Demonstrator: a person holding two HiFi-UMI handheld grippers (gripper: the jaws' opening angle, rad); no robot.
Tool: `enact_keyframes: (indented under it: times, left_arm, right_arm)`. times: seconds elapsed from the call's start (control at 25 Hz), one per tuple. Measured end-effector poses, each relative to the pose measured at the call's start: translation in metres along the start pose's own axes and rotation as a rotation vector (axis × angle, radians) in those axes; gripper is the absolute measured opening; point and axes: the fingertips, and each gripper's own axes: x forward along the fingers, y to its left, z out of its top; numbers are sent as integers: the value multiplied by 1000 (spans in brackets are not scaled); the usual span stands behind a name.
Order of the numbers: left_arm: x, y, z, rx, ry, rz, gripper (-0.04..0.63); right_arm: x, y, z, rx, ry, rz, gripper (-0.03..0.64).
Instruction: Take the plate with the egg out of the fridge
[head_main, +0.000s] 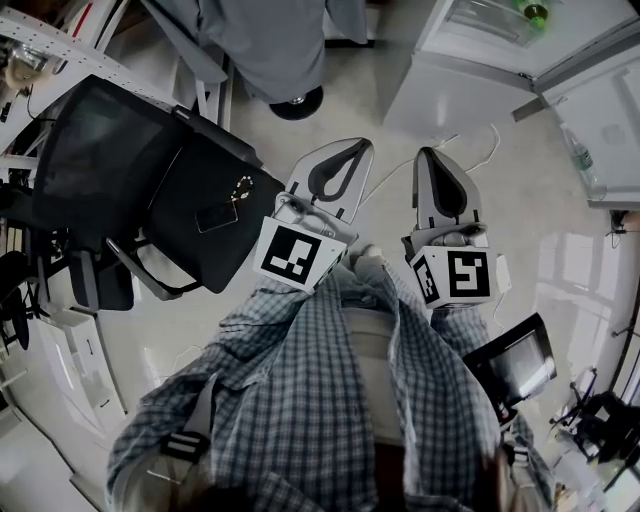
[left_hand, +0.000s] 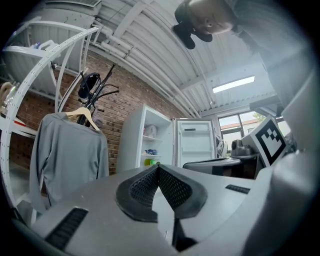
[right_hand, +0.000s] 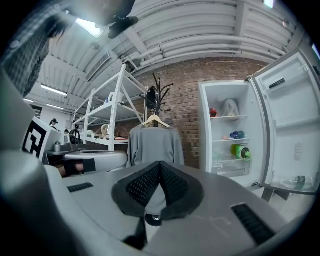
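The white fridge (right_hand: 227, 135) stands open a few steps ahead, its door (right_hand: 292, 125) swung to the right. On its shelves I see a red item (right_hand: 213, 112), a pale bag-like thing (right_hand: 230, 107), a blue item (right_hand: 236, 134) and a green bottle (right_hand: 241, 151). I cannot make out a plate with an egg. In the left gripper view the fridge (left_hand: 150, 145) is small and distant. My left gripper (head_main: 355, 148) and right gripper (head_main: 432, 155) are held side by side at chest height, both shut and empty, far from the fridge (head_main: 480, 50).
A grey shirt (right_hand: 155, 145) hangs on a coat stand left of the fridge. White shelving (right_hand: 105, 120) runs along the left wall. A black office chair (head_main: 120, 170) stands at my left, and a dark screen (head_main: 515, 365) is at my lower right.
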Motion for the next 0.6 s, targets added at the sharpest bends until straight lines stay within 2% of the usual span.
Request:
enact_keyframes:
  times: [0.28, 0.6]
  left_arm:
    - [-4, -5, -5, 10, -7, -38, 6]
    - [16, -15, -3, 19, -14, -81, 6]
  right_arm:
    - [-14, 6, -1, -29, 11, -32, 5]
    - [-30, -22, 9, 0, -34, -103, 5]
